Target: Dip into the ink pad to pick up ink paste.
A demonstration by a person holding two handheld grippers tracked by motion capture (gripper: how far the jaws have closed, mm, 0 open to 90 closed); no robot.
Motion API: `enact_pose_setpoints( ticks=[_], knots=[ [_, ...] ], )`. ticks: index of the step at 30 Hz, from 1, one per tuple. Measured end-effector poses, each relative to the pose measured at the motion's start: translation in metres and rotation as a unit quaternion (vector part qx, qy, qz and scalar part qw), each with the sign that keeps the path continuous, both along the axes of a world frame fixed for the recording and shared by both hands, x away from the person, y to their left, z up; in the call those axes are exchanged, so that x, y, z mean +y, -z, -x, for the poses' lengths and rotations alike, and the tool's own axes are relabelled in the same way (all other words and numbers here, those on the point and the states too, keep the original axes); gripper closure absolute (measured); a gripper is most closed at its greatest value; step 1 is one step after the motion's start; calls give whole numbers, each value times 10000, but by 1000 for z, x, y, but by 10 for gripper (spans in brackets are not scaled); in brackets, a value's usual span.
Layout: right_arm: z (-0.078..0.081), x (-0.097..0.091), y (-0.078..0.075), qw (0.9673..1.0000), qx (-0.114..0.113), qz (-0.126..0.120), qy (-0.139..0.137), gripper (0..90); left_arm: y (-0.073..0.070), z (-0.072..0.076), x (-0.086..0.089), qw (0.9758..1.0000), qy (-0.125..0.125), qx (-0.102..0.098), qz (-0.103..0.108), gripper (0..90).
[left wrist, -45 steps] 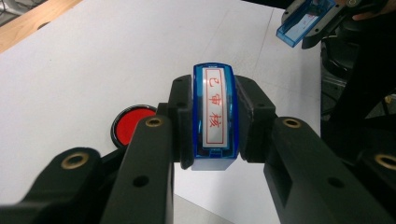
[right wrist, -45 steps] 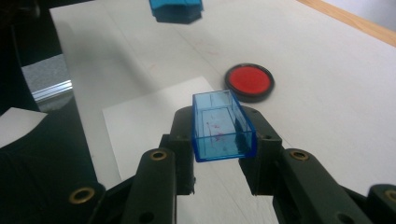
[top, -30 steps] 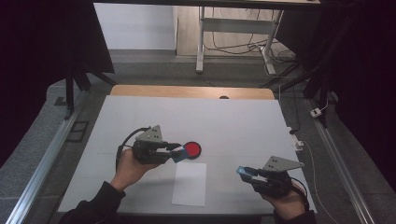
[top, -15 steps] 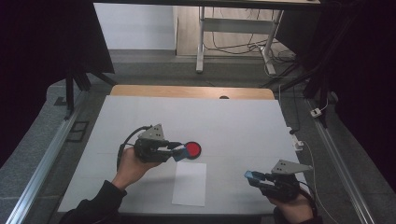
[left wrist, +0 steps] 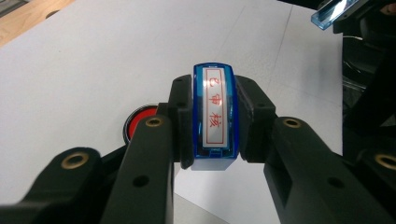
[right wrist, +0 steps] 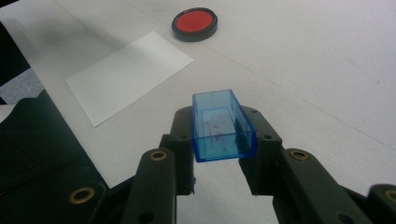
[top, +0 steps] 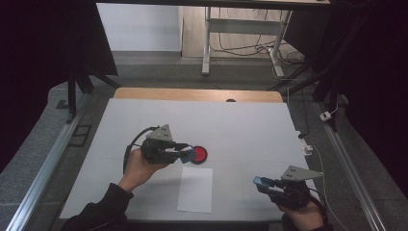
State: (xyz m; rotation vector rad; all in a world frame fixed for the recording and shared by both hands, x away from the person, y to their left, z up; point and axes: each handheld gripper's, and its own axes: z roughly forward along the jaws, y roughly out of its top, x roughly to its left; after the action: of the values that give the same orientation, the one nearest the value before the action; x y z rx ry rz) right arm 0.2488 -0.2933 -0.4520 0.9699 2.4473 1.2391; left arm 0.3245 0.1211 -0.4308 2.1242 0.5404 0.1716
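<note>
The left gripper (top: 188, 154) has its fingers clamped on a blue stamp (left wrist: 215, 116) with red characters on its label, held just over the red ink pad (top: 199, 154) near the middle of the bench (top: 240, 120). Toward the near right corner, the right gripper (top: 262, 182) pinches the stamp's clear blue cap (right wrist: 220, 126). A white sheet of paper (top: 195, 189) lies flat by the near edge.
</note>
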Motion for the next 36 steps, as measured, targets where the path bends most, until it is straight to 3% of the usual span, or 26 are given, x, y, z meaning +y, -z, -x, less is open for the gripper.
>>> enact_pose_setpoints(
  ticks=[12,17,23,36],
  knots=[
    [1,-1,0,10000,-16,-30,16,685,8,-14,-15,9993,-62,185,-325,706],
    [2,-2,-1,10000,-32,-10,15,685,12,-23,-20,9990,-125,279,-326,706],
    [3,-1,-1,10000,-56,45,14,685,16,-32,-26,9987,-197,251,-387,706],
    [4,-4,-1,10000,-68,35,51,685,31,-54,-34,9969,-398,503,-457,705]
  ],
)
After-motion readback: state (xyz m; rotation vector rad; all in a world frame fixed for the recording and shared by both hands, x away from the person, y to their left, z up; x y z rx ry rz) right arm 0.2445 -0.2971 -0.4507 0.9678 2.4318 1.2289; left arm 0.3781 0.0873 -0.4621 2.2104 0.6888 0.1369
